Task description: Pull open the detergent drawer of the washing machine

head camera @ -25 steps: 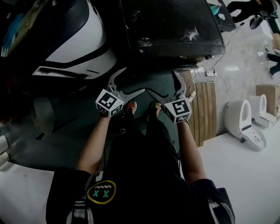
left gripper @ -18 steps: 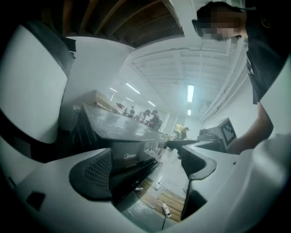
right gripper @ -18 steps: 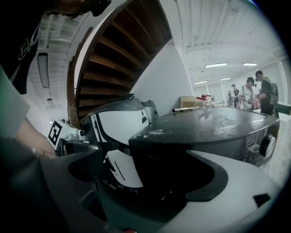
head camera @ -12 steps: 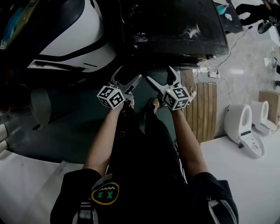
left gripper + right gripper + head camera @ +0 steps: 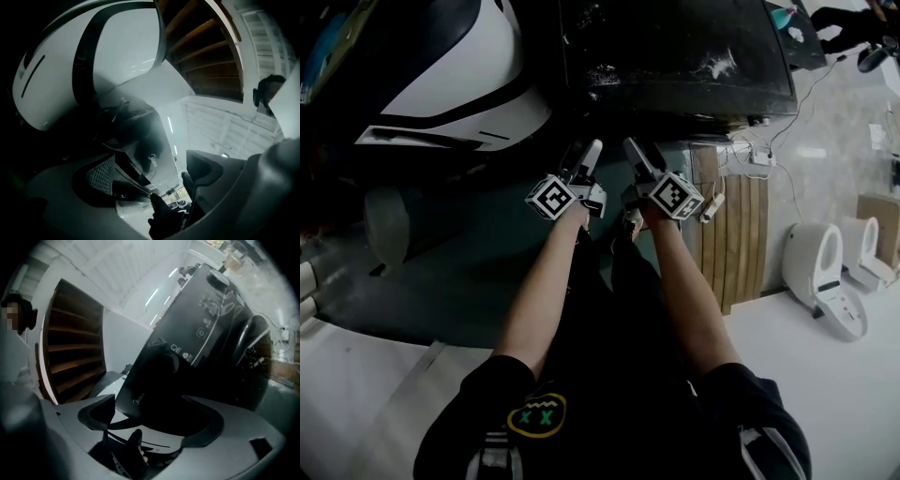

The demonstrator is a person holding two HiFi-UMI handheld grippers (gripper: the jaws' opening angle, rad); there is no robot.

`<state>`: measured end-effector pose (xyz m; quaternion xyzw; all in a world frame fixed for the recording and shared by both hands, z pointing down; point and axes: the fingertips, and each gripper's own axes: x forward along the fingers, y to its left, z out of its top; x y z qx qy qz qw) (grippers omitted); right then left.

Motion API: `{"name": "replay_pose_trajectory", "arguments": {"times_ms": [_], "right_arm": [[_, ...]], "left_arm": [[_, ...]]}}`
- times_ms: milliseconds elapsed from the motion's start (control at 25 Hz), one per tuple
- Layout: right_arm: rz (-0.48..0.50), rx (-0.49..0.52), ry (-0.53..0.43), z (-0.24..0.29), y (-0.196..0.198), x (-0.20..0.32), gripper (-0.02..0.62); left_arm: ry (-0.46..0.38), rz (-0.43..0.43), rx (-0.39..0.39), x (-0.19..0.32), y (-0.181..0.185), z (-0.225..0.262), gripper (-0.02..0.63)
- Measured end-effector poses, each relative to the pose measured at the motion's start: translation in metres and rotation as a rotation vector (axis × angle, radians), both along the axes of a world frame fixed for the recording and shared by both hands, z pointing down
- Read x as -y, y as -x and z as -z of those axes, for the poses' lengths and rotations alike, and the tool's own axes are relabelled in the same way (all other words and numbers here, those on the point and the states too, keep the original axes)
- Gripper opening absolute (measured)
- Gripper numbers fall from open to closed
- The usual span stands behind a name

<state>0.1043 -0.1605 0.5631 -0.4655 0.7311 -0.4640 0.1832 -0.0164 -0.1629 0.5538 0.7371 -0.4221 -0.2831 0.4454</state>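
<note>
- Two hand-held grippers are held out side by side by a person in a dark T-shirt. They sit just short of the front edge of the black washing machine (image 5: 675, 56).
- Left gripper (image 5: 581, 159): the jaws are wide apart and hold nothing. Only the machine's dark front shows beyond the gap.
- Right gripper (image 5: 645, 159): the jaws have just been closing but stand well apart, with nothing between the pads.
- Detergent drawer (image 5: 140, 392): this seems to be the logo-bearing end of the dark control strip. It sits flush with the front, and neither gripper touches it.
- A rounded white-and-black appliance (image 5: 459, 66) stands to the machine's left. A wooden slatted board (image 5: 741, 234) and white moulded units (image 5: 825, 272) lie to its right.
</note>
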Motion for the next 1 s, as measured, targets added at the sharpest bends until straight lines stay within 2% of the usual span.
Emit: {"name": "replay_pose_trajectory", "arguments": {"times_ms": [160,360,480,640,720,800,840,1000], "right_arm": [[-0.061,0.133,0.033,-0.011,-0.002,0.014,0.442],[-0.142,0.309,0.075,-0.017,-0.007,0.029,0.412],[-0.152,0.333,0.058,-0.018,-0.012,0.038,0.392],[-0.130,0.363,0.021,-0.020,-0.014,0.045,0.385],[-0.128,0.386,-0.004,-0.020,-0.014,0.045,0.350],[-0.121,0.415,-0.034,-0.017,-0.012,0.046,0.327],[-0.118,0.430,-0.044,-0.016,-0.011,0.046,0.324],[-0.109,0.480,-0.064,-0.016,-0.011,0.046,0.314]], "left_arm": [[0.052,0.080,-0.134,0.011,-0.003,-0.013,0.466],[0.079,0.121,-0.233,0.024,-0.010,-0.026,0.466],[0.056,0.131,-0.326,0.031,-0.012,-0.019,0.465],[0.013,0.117,-0.362,0.044,-0.014,-0.014,0.463],[0.002,0.111,-0.378,0.048,-0.014,-0.014,0.463],[-0.013,0.109,-0.395,0.048,-0.013,-0.014,0.407],[-0.022,0.109,-0.411,0.047,-0.012,-0.014,0.340],[-0.034,0.111,-0.439,0.045,-0.012,-0.014,0.318]]}}
